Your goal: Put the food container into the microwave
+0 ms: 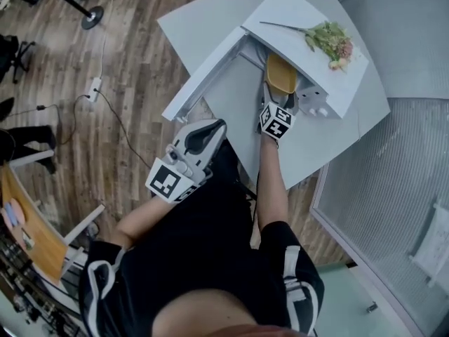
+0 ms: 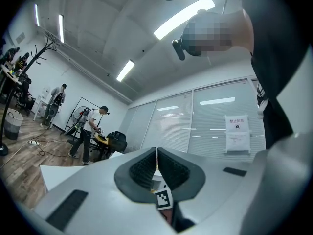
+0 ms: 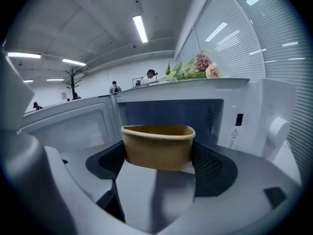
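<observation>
At the mouth of the open microwave [image 1: 302,20], your right gripper [image 1: 275,98] has its fingers [image 3: 208,163] closed on either side of the tan food container [image 1: 279,74]. The head view looks down into the container and shows only an even tan inside. Part of its rim sits under the microwave's top edge. The right gripper view adds what the head view hides: the dark cavity [image 3: 166,112] straight behind the container at 12 o'clock, and the control panel [image 3: 254,116] at 3 o'clock. Whether the container rests on the cavity floor cannot be told in either view. The microwave door [image 1: 203,76] stands swung out toward 8 o'clock of the opening. A bunch of flowers [image 1: 330,41] lies on the microwave's top at 2 o'clock of the container. The microwave stands on a white surface [image 1: 210,20]. Your left gripper [image 1: 214,128] hangs back near your body at 7 o'clock of the right one. The left gripper view shows its fingers [image 2: 142,170] pressed together with nothing between them, pointing across the room toward people [image 2: 90,131] standing at 9 o'clock.
</observation>
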`<action>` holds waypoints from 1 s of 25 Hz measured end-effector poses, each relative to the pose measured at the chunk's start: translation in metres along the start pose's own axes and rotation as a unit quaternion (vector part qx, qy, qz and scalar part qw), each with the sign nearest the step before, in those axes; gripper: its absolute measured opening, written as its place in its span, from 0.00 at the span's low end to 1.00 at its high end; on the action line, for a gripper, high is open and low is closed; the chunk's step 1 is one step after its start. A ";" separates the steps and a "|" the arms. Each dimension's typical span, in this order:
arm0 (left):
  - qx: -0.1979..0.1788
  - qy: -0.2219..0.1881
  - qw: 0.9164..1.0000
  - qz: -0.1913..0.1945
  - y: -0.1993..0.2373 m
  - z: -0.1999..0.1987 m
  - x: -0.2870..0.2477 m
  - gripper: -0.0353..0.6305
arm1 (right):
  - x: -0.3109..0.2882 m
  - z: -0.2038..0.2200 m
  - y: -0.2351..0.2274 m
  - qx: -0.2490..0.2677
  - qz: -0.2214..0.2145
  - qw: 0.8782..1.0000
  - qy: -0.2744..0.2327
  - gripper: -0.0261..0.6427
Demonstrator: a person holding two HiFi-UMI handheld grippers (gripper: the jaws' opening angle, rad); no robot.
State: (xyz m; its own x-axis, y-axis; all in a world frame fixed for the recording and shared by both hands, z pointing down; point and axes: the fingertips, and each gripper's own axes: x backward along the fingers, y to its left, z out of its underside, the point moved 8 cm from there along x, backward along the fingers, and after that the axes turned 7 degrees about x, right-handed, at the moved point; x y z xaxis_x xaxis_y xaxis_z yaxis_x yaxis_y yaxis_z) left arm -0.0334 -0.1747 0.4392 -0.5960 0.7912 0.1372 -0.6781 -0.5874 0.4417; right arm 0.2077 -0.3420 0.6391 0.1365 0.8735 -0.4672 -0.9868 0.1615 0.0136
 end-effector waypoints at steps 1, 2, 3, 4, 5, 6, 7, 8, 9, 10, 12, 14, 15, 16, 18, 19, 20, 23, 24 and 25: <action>0.001 0.002 1.000 -0.003 0.004 0.003 -0.006 0.09 | -0.014 0.000 -0.005 0.001 0.003 1.000 0.002 0.71; 0.001 0.004 1.000 -0.005 0.007 0.006 -0.013 0.09 | -0.028 0.001 -0.011 0.002 0.007 1.000 0.004 0.71; 0.002 0.005 1.000 -0.007 0.010 0.009 -0.019 0.09 | -0.041 0.000 -0.017 0.005 0.010 1.000 0.007 0.71; 0.002 0.007 1.000 -0.007 0.013 0.011 -0.026 0.09 | -0.054 0.000 -0.022 0.007 0.012 1.000 0.010 0.71; 0.002 0.009 1.000 -0.008 0.015 0.014 -0.031 0.09 | -0.065 0.000 -0.027 0.009 0.013 1.000 0.013 0.71; 0.004 0.011 1.000 -0.010 0.018 0.016 -0.036 0.09 | -0.076 0.000 -0.031 0.011 0.015 1.000 0.016 0.71; 0.005 0.014 1.000 -0.011 0.020 0.019 -0.040 0.09 | -0.085 0.000 -0.034 0.012 0.016 1.000 0.019 0.71; 0.007 0.017 1.000 -0.013 0.022 0.021 -0.043 0.09 | -0.093 0.000 -0.037 0.013 0.016 1.000 0.021 0.71; 0.009 0.020 1.000 -0.015 0.024 0.023 -0.046 0.09 | -0.101 0.000 -0.039 0.013 0.015 0.999 0.024 0.71; 0.010 0.024 1.000 -0.016 0.026 0.025 -0.048 0.09 | -0.108 0.000 -0.041 0.013 0.015 0.999 0.028 0.71; 0.013 0.029 0.999 -0.018 0.029 0.027 -0.052 0.09 | -0.119 0.001 -0.044 0.013 0.015 0.999 0.036 0.71; 0.014 0.032 0.999 -0.022 0.030 0.029 -0.055 0.09 | -0.129 0.004 -0.047 0.015 0.017 0.999 0.048 0.71; 0.015 0.032 0.999 -0.024 0.031 0.030 -0.056 0.09 | -0.133 0.006 -0.048 0.017 0.018 0.998 0.054 0.71; 0.015 0.033 0.999 -0.026 0.032 0.030 -0.056 0.09 | -0.137 0.008 -0.049 0.018 0.017 0.998 0.061 0.71; 0.017 0.034 0.999 -0.030 0.033 0.031 -0.056 0.09 | -0.143 0.011 -0.050 0.018 0.015 0.997 0.072 0.71; 0.017 0.034 0.999 -0.032 0.035 0.032 -0.055 0.09 | -0.145 0.012 -0.050 0.018 0.015 0.997 0.075 0.71; 0.017 0.033 0.999 -0.034 0.036 0.032 -0.055 0.09 | -0.147 0.013 -0.050 0.017 0.015 0.997 0.078 0.71; 0.017 0.031 0.999 -0.039 0.038 0.031 -0.051 0.09 | -0.151 0.019 -0.048 0.011 0.008 0.995 0.096 0.71; 0.018 0.030 0.999 -0.040 0.039 0.031 -0.049 0.09 | -0.151 0.022 -0.047 0.008 0.005 0.995 0.104 0.71; 0.019 0.029 0.999 -0.040 0.039 0.030 -0.048 0.09 | -0.152 0.025 -0.046 0.005 0.003 0.994 0.109 0.72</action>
State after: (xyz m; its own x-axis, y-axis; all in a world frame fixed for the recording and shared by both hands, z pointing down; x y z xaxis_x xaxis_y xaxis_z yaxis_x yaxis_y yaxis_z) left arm -0.0181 -0.2305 0.4767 -0.5647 0.8238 0.0491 -0.7088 -0.5146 0.4825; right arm 0.2348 -0.4706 0.7310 0.1073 0.7540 -0.6481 -0.9866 0.1614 0.0245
